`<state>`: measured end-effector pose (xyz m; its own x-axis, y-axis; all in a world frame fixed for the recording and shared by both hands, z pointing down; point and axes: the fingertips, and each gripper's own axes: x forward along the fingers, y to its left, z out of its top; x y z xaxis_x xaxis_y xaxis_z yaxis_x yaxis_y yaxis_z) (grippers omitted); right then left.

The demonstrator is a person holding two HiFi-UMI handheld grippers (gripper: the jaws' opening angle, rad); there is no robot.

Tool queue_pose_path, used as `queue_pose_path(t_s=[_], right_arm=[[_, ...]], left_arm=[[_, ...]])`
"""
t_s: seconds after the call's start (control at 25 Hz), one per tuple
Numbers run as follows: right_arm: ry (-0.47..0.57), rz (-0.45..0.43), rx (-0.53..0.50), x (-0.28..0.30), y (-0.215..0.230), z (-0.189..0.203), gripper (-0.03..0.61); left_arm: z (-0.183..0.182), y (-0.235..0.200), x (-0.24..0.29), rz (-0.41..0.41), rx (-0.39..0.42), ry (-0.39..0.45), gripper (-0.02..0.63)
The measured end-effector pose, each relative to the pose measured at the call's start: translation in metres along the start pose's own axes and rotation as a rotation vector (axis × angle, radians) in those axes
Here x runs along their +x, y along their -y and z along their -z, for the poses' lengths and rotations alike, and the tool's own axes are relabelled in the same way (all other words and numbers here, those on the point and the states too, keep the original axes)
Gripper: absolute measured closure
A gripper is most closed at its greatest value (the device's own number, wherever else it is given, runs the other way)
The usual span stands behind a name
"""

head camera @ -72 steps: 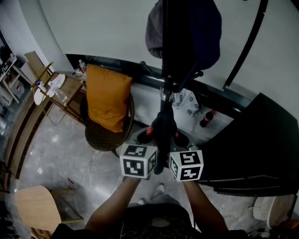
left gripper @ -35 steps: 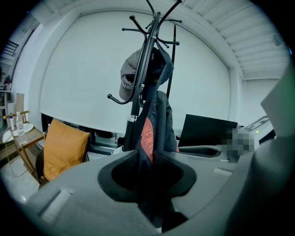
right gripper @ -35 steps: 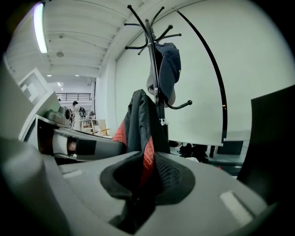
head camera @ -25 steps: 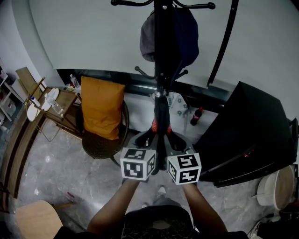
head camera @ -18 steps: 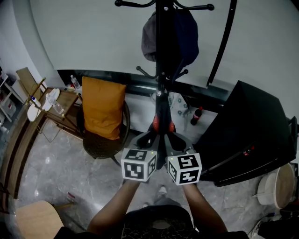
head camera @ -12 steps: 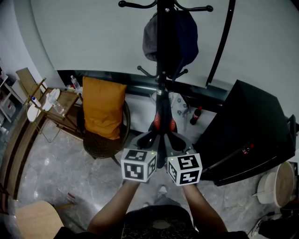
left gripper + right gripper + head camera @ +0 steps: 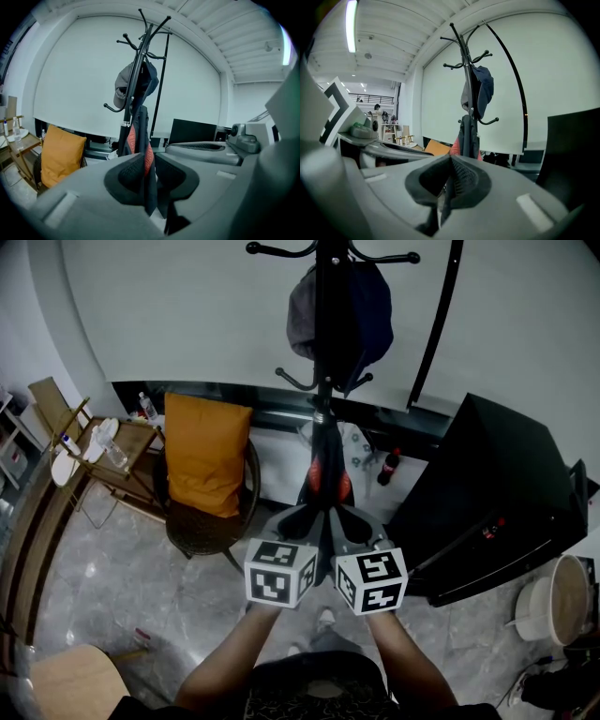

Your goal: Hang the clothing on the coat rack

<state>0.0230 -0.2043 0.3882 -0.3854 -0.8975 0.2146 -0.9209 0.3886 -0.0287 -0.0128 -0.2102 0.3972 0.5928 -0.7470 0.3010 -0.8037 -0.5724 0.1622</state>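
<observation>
A dark garment with red patches [image 7: 323, 479] hangs in front of the black coat rack's pole [image 7: 323, 381]. Both grippers hold its lower part, side by side. My left gripper [image 7: 302, 519] is shut on the cloth, which shows pinched between the pads in the left gripper view as a dark fold with red lining [image 7: 146, 161]. My right gripper [image 7: 349, 521] is shut on it too, the fabric [image 7: 449, 187] clamped between its pads. A grey cap and a dark blue piece of clothing [image 7: 339, 301] hang higher on the rack, below its top hooks [image 7: 330, 251].
To the left of the rack stands a wicker chair with an orange cushion [image 7: 206, 456]. A side table with bottles [image 7: 98, 437] is further left. A large black panel [image 7: 487, 493] fills the right. A cola bottle [image 7: 384, 468] and a curved black lamp pole [image 7: 436, 324] stand behind.
The head view has tilted up and drawn back, so the rack's top hooks now show. Both grippers stay shut on the garment, close together near the pole.
</observation>
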Motion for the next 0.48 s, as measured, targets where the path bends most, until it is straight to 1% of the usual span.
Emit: queue_pose_path(t_s=[0.08, 0.24, 0.48], right_arm=[[-0.002, 0.0, 0.004, -0.004, -0.004, 0.0, 0.578], [0.005, 0.008, 0.006, -0.012, -0.009, -0.001, 0.578], [0.008, 0.028, 0.003, -0.02, -0.009, 0.0, 0.578]], left_arm=[[0.001, 0.003, -0.005, 0.007, 0.006, 0.001, 0.545], [0.001, 0.007, -0.013, 0.026, 0.01, 0.011, 0.577], [0.002, 0.013, -0.016, 0.05, 0.028, 0.021, 0.6]])
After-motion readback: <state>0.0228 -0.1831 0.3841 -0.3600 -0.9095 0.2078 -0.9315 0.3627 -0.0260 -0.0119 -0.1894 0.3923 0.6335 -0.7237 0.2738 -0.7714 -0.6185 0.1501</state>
